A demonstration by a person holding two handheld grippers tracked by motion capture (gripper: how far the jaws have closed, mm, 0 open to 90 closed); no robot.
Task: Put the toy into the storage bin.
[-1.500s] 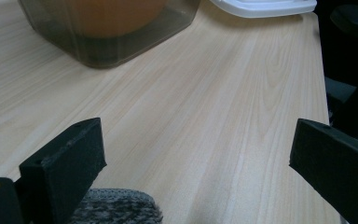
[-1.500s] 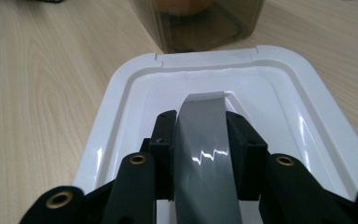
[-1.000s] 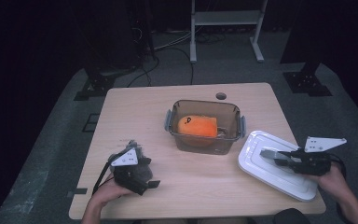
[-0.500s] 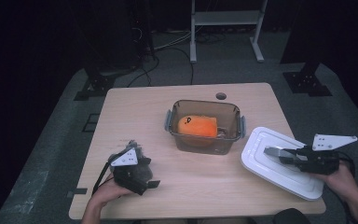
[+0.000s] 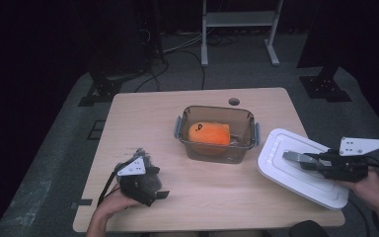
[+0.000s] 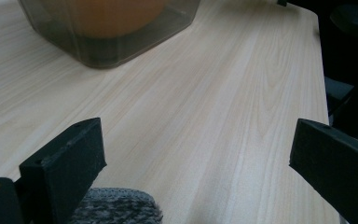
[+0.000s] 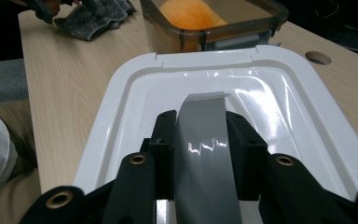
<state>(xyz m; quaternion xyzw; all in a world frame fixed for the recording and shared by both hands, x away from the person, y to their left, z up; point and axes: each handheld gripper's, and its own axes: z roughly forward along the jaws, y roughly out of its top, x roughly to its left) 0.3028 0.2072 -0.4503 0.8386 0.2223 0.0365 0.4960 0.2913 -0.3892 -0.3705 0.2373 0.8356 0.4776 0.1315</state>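
Observation:
A clear brown container (image 5: 217, 154) stands mid-table with an orange soft thing (image 5: 208, 133) inside; both also appear as the container (image 7: 186, 35) and the orange thing (image 7: 189, 11). To its right lies a white lid (image 5: 276, 153), with its front end over the table's near right edge. My right gripper (image 5: 312, 161) is shut on the lid's grey tab (image 7: 200, 112), which its jaws (image 7: 200, 122) clamp from both sides. Near the front left, my left gripper (image 5: 159, 187) rests open on a grey cloth (image 5: 145, 160), with bare wood between its jaws (image 6: 200, 144).
A round cable hole (image 5: 234, 101) sits at the table's far edge behind the container. Past the table stand a white metal frame (image 5: 237, 19) and dark stand feet (image 5: 325, 86) on grey carpet, with cables (image 5: 177, 47) trailing on the floor. The table's right edge (image 6: 319, 70) is close to the left gripper's jaws.
The right gripper has risen a little and drifted right, still clamped on the lid's tab, taking the lid with it. The left gripper and the container have not moved.

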